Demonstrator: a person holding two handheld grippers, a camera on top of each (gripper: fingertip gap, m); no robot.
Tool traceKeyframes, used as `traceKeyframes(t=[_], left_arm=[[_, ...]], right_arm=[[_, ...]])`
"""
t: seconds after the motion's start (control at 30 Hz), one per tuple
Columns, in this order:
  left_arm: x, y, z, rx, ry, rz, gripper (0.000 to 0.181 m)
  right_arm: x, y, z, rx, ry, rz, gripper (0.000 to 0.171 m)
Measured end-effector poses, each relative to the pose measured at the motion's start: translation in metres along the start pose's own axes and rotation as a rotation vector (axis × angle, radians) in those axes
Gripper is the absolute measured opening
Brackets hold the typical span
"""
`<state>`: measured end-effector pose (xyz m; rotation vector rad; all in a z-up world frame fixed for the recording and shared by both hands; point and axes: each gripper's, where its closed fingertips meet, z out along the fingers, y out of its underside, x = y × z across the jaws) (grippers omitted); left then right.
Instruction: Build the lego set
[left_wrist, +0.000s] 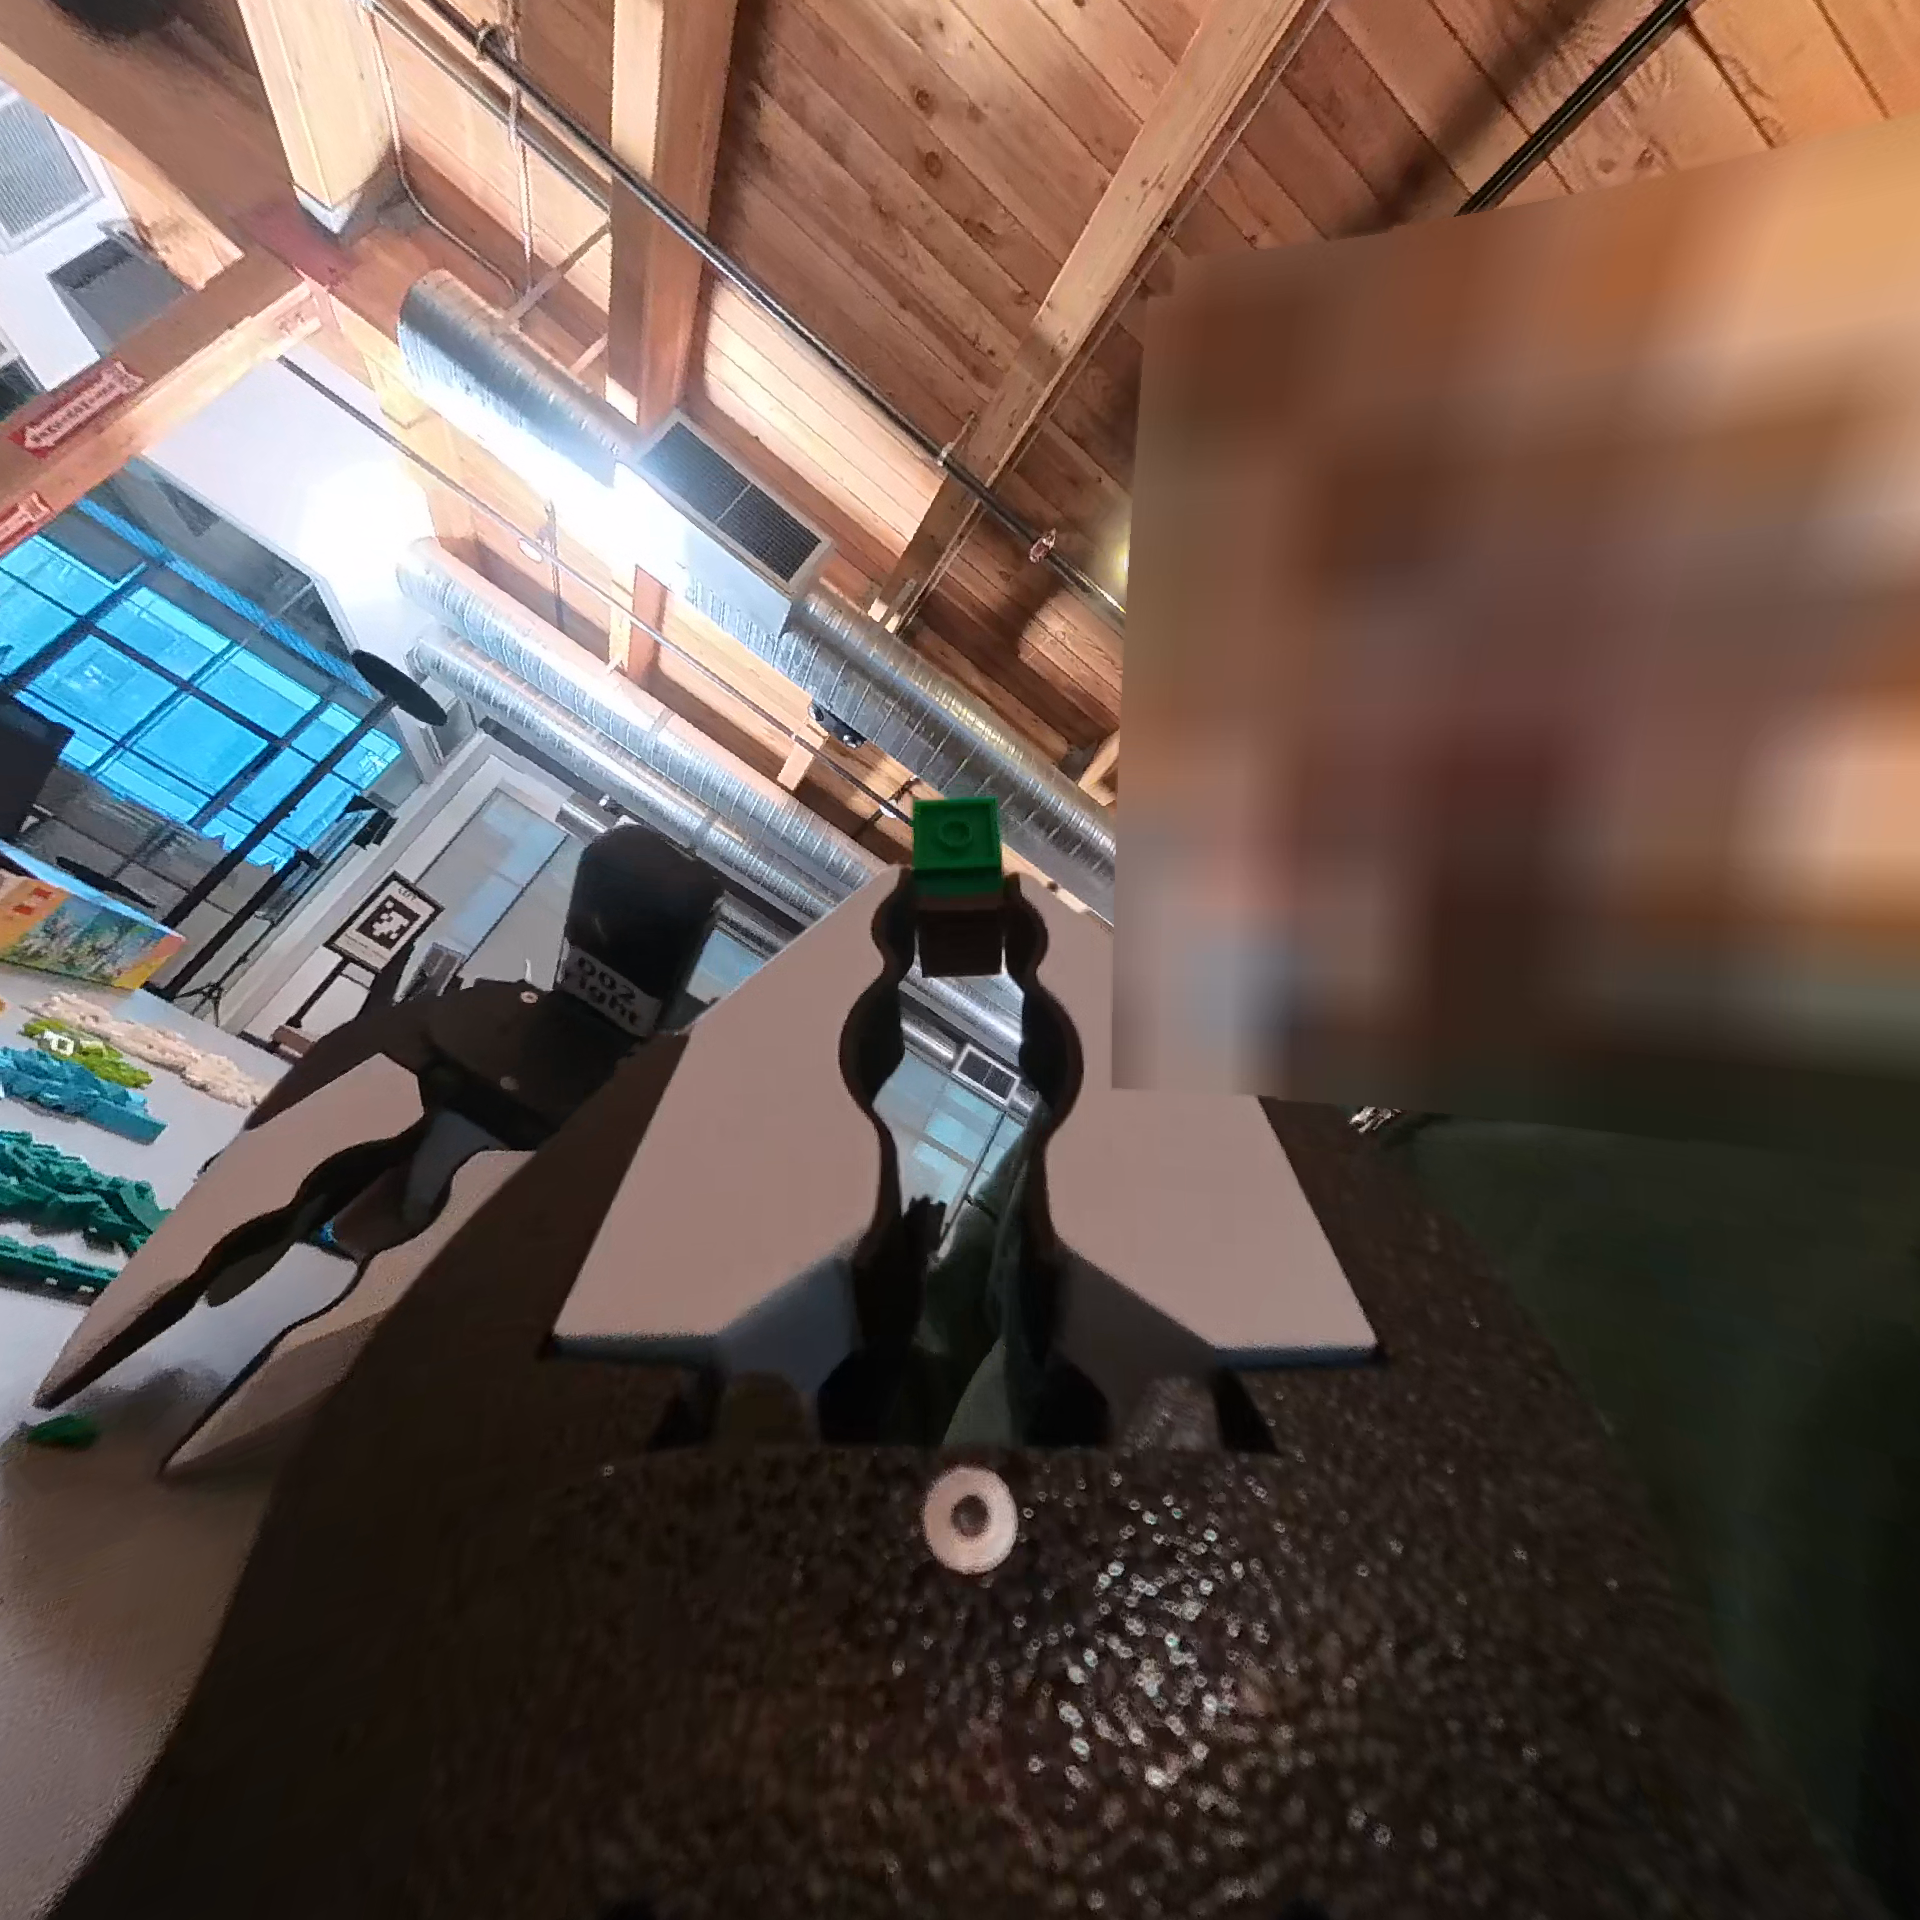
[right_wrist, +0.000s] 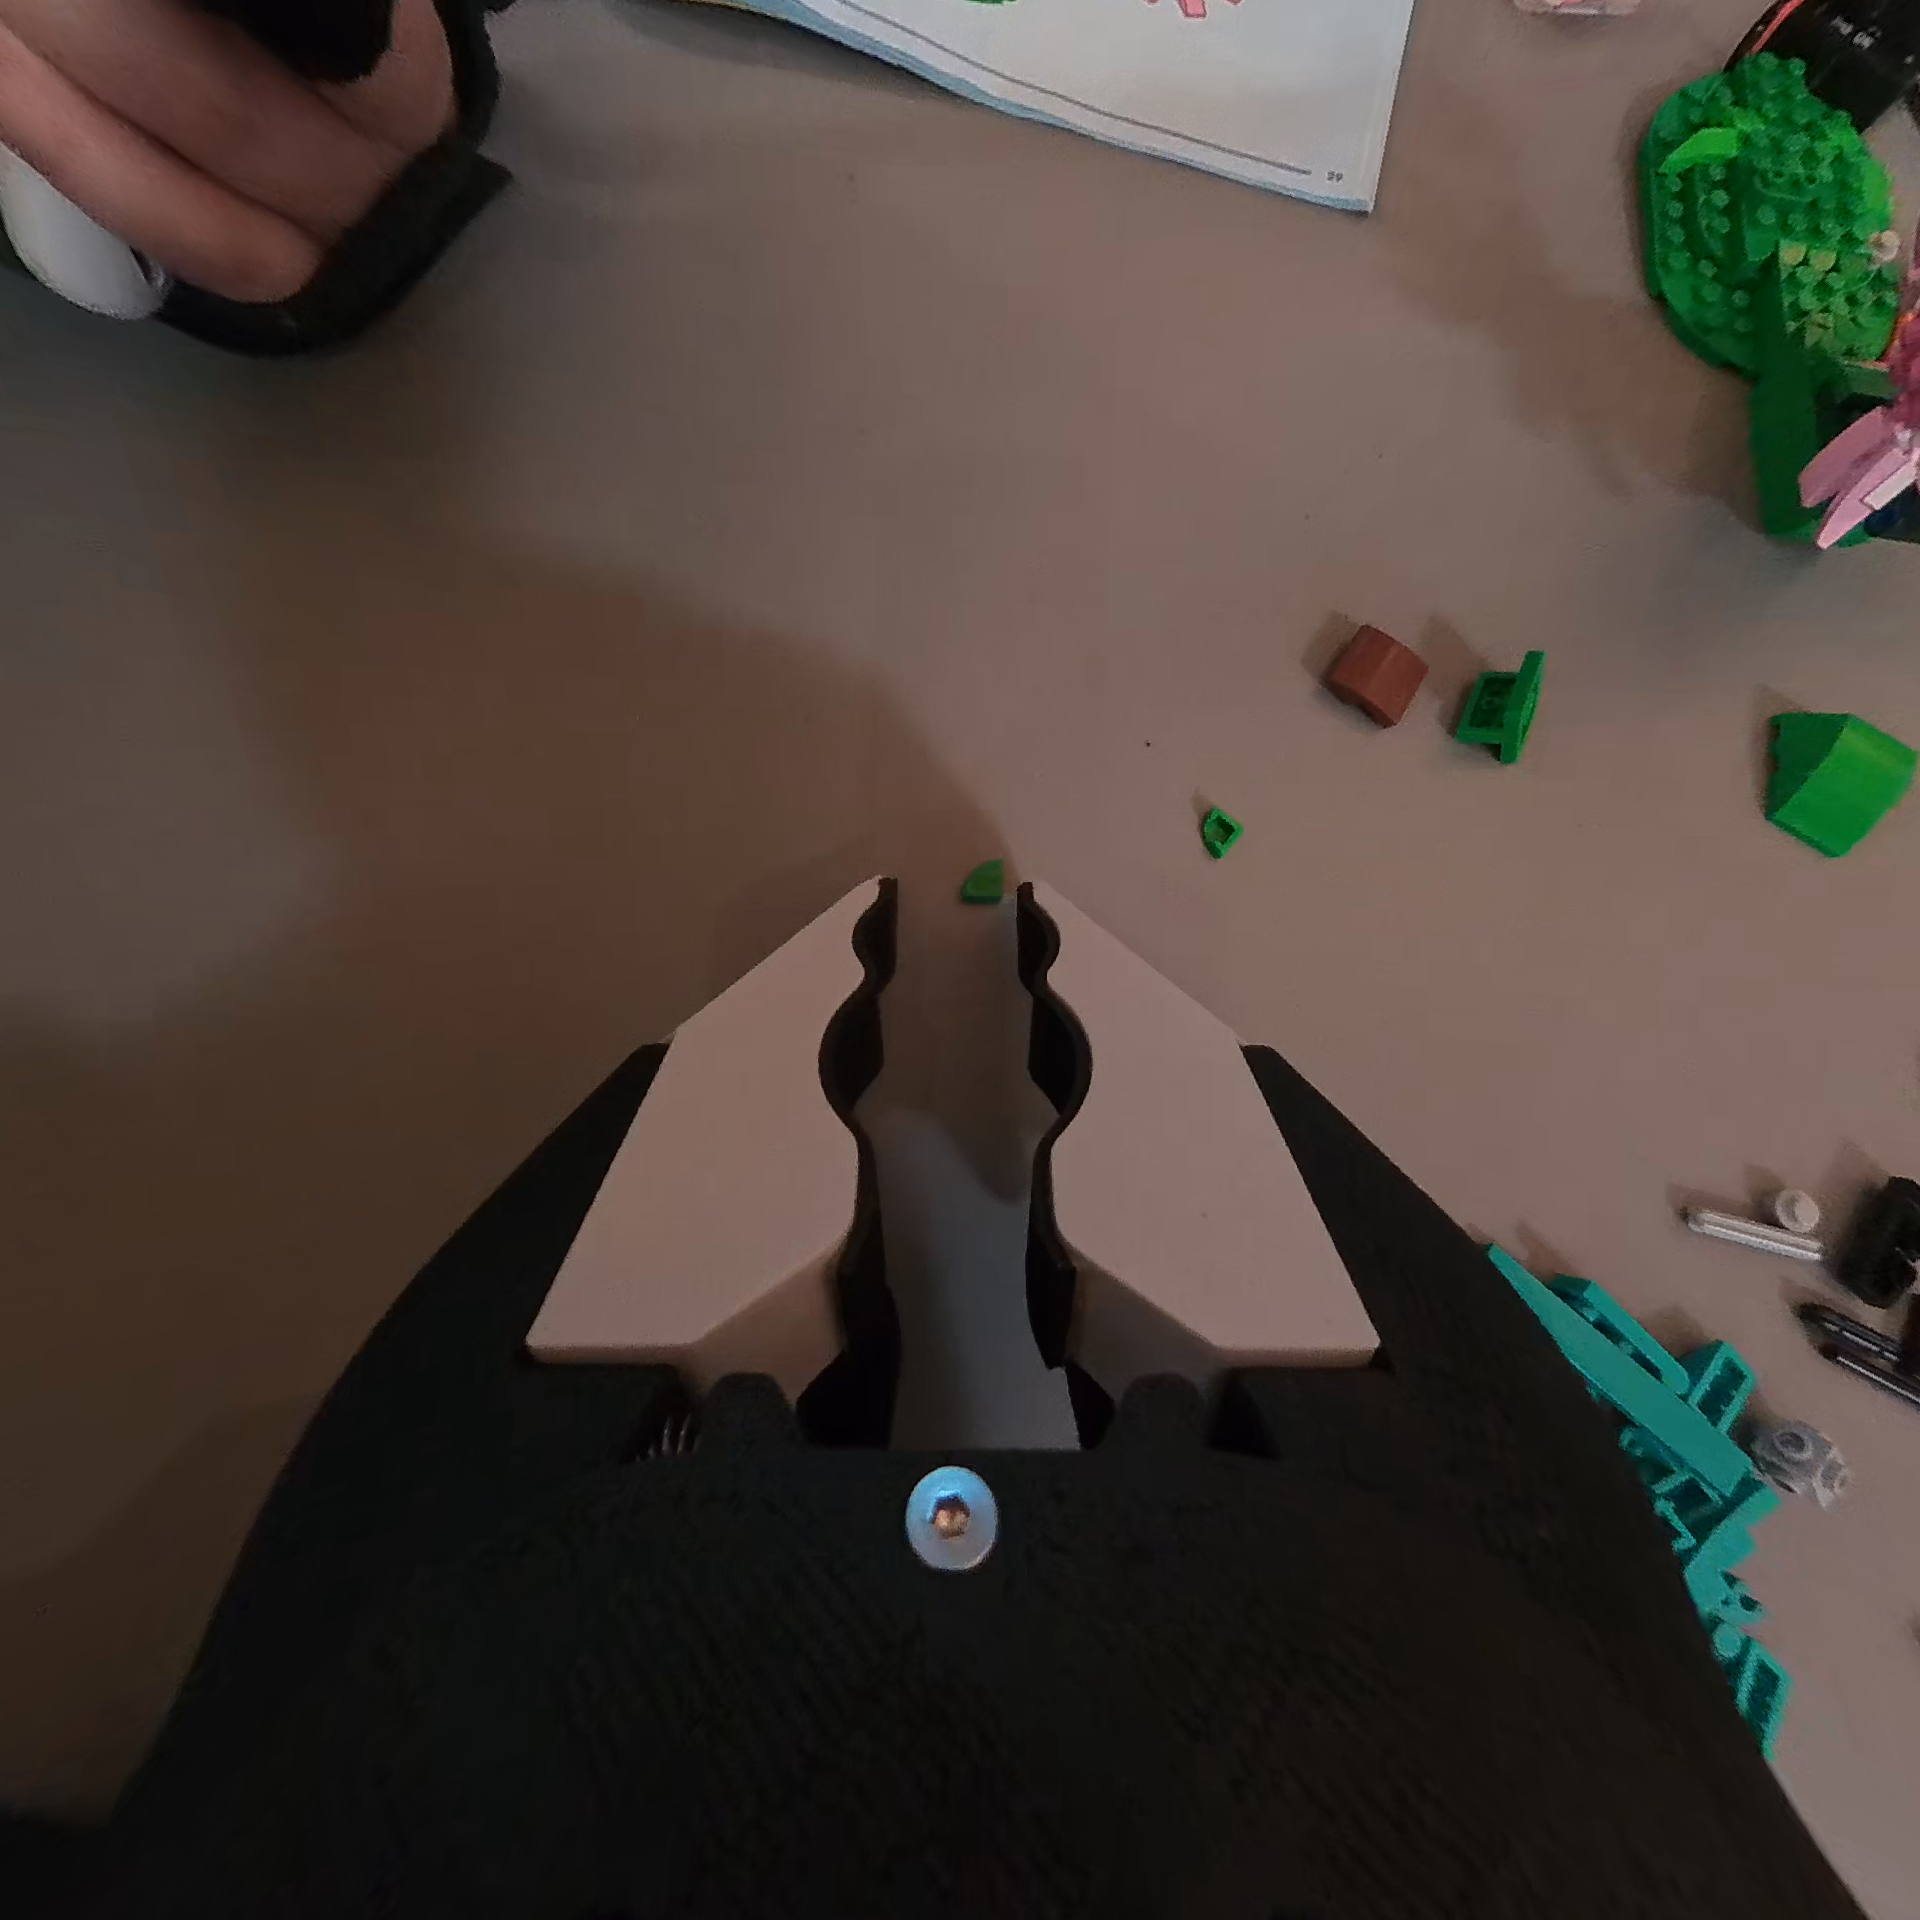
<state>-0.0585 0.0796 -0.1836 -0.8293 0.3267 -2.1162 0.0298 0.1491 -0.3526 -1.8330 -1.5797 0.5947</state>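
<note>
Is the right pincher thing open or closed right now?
Open. The right gripper shows a clear gap between its fingertips with nothing held, and a small green piece lies on the table just past them.

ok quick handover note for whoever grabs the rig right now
Left tongs: raised toward the ceiling, shut on a small brown-and-green piece.
Right tongs: open, empty, low over the table, a small green piece just ahead.
Loose brown brick and green bits right of them; green plant build far right.
Left: attach held piece.
</note>
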Motion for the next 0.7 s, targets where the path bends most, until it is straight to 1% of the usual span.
traceKeyframes(t=[0.03,0.7], left_arm=[[0.0018,0.0005,0.0003,-0.003,0.008,0.004,0.013],[0.0027,0.0018,0.0012,-0.012,0.019,-0.02,0.014]], right_arm=[[0.0001,0.0,0.0,0.003,-0.004,0.009,0.021],[0.0001,-0.0011,0.0008,0.022,-0.016,0.029,0.021]])
